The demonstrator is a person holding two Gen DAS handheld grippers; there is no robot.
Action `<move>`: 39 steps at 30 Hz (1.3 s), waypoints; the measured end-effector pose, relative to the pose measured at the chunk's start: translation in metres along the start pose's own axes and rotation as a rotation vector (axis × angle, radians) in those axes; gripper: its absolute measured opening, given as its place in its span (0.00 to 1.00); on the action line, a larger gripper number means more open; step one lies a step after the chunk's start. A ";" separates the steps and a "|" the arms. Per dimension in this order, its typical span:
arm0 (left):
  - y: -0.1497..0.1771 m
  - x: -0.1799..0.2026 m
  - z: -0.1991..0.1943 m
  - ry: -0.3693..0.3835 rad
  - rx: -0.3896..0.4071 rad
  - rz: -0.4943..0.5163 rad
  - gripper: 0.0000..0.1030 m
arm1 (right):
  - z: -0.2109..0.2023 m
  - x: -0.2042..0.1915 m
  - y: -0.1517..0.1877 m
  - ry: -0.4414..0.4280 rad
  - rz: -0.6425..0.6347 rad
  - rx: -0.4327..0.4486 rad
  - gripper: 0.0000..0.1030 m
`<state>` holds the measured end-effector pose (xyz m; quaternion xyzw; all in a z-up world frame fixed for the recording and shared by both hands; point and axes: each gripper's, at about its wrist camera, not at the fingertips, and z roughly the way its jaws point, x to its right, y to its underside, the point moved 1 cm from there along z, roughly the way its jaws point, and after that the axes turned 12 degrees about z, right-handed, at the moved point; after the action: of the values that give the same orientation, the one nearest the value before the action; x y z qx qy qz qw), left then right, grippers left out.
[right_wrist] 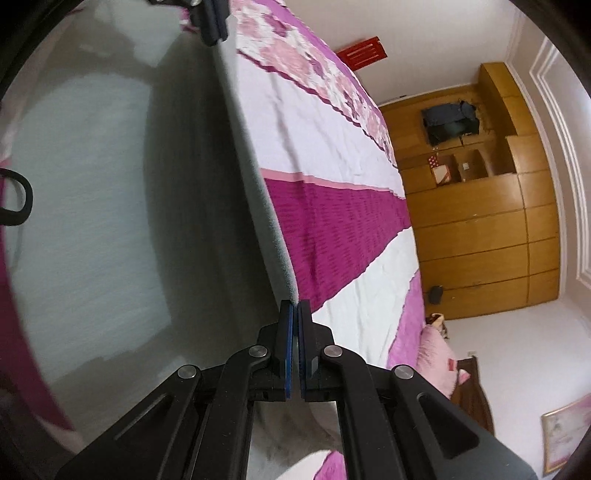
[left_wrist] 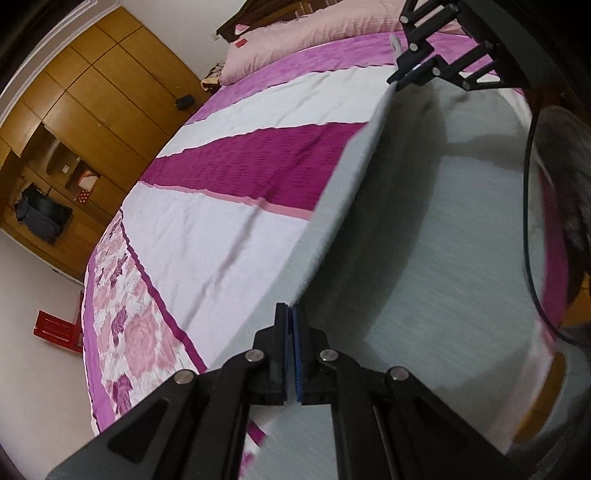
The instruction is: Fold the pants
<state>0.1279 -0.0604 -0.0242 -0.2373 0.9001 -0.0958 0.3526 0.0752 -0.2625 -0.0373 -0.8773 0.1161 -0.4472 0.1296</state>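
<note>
The pale grey pants [left_wrist: 424, 229] are stretched taut above the bed between my two grippers, their top edge running straight from one to the other. My left gripper [left_wrist: 289, 314] is shut on one end of that edge. My right gripper [right_wrist: 294, 308] is shut on the other end of the pants [right_wrist: 110, 206]. In the left wrist view the right gripper [left_wrist: 402, 81] shows at the top, clamped on the far end. In the right wrist view the left gripper [right_wrist: 214, 33] shows at the top, clamped likewise. The cloth hangs down below the edge.
Under the pants lies a bed with a magenta, white and floral cover [left_wrist: 207, 221]. Pink pillows [left_wrist: 314, 37] lie at its head. A wooden wardrobe wall [left_wrist: 92, 110] stands beyond the bed, with a red stool [left_wrist: 59, 326] on the floor. A black cable [left_wrist: 528, 221] hangs at the right.
</note>
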 end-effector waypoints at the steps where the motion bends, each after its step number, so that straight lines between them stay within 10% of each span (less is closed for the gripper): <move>1: 0.001 0.007 -0.005 -0.002 0.001 0.001 0.02 | -0.004 -0.005 0.003 0.006 -0.010 -0.001 0.00; 17: 0.019 0.102 -0.051 0.004 -0.017 0.071 0.02 | -0.050 -0.101 0.036 0.100 -0.210 0.029 0.00; 39: 0.021 0.147 -0.063 0.043 -0.039 0.186 0.02 | -0.041 -0.124 0.047 0.055 -0.254 -0.003 0.00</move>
<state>-0.0164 -0.1148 -0.0712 -0.1576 0.9273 -0.0502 0.3358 -0.0329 -0.2726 -0.1234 -0.8726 0.0082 -0.4837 0.0675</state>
